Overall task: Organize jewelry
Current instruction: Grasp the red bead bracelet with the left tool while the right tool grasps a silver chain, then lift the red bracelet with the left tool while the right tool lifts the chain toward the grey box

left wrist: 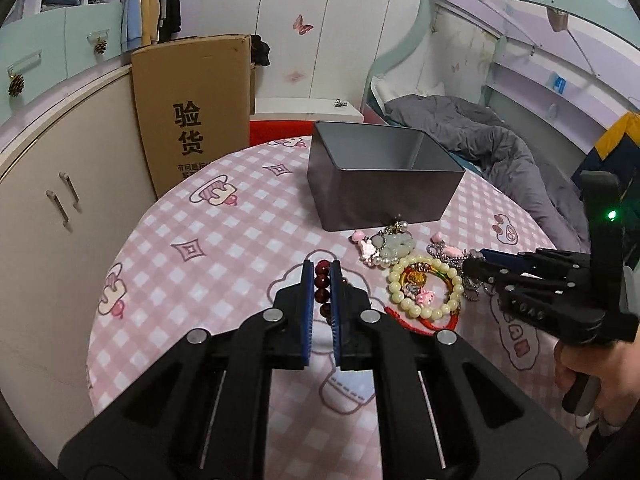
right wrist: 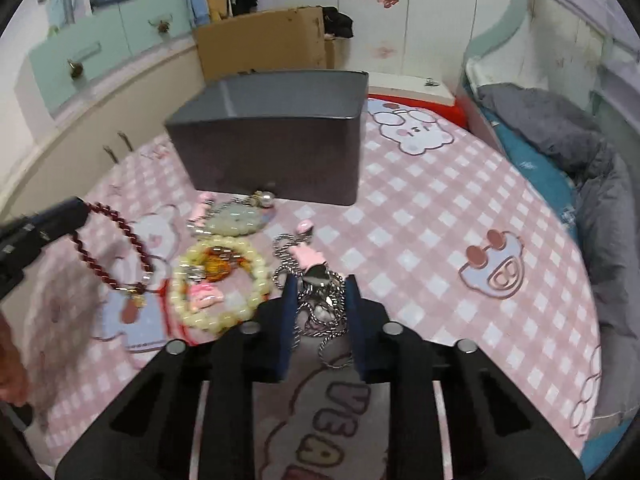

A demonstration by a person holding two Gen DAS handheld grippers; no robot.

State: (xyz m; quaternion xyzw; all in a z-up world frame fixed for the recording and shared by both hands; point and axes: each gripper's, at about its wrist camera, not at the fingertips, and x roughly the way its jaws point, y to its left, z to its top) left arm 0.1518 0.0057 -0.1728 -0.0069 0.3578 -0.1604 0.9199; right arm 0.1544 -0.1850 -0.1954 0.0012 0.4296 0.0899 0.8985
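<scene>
My left gripper (left wrist: 321, 270) is shut on a dark red bead bracelet (left wrist: 322, 292), which hangs from it above the table in the right wrist view (right wrist: 116, 248). My right gripper (right wrist: 320, 286) is partly open around a silver chain necklace (right wrist: 320, 308) lying on the table; it shows in the left wrist view (left wrist: 474, 266). A cream bead bracelet (left wrist: 426, 292) (right wrist: 218, 280), a jade-and-pearl piece (left wrist: 390, 246) (right wrist: 234, 220) and pink charms (right wrist: 310, 254) lie in a pile. An open grey metal box (left wrist: 380, 178) (right wrist: 276, 136) stands behind the pile.
The round table has a pink checked cloth (left wrist: 208, 240) (right wrist: 440, 208). A cardboard box (left wrist: 192, 112) leans at the back left by white cabinets (left wrist: 48, 208). A bed with grey bedding (left wrist: 500, 148) is at the right.
</scene>
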